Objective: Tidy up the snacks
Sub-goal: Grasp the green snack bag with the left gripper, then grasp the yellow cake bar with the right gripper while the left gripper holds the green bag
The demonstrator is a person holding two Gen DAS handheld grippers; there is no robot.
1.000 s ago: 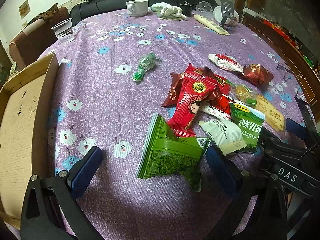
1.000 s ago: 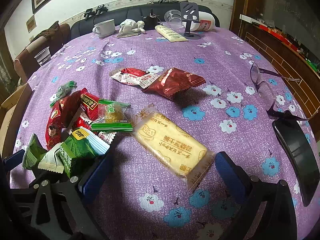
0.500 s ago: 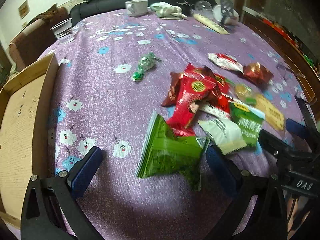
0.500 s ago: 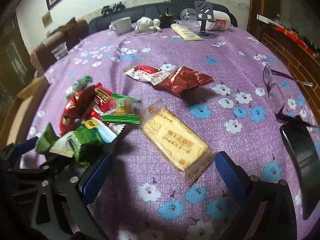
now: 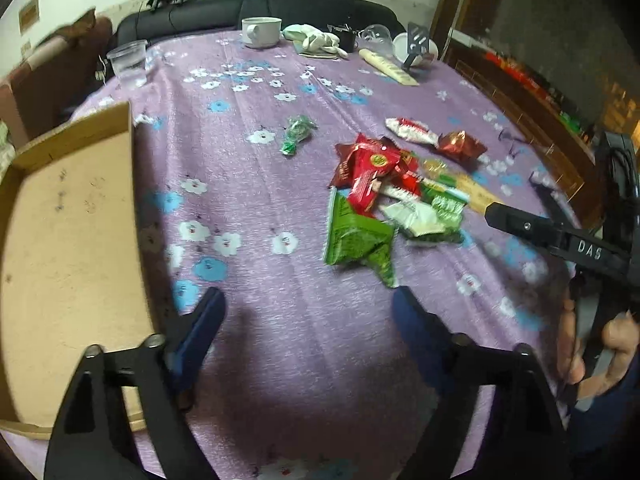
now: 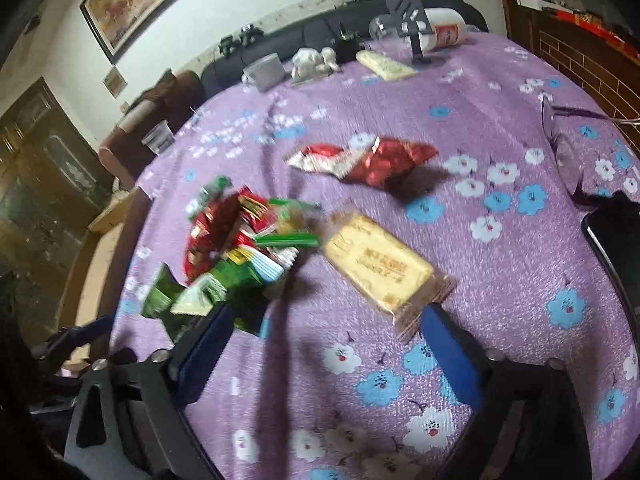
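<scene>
A heap of snack packets lies on the purple flowered tablecloth: a green packet nearest me, red packets behind it, white and green ones beside. My left gripper hovers short of the green packet, its jaws closing with nothing between them. A yellow biscuit pack lies ahead of my right gripper, just beyond the fingertips. The right jaws are closing too, with only cloth between them. A dark red packet and a red-and-white one lie farther back. A small green candy sits apart.
An open cardboard box stands at the table's left edge. At the far side are a white cup, a plastic cup, a cloth and a phone stand. Glasses and a dark phone lie on the right. A hand grips the right tool.
Both grippers have pulled back and risen from the snacks, so the heap looks farther off. Their fingers stand closer together than before. The snacks have not moved.
</scene>
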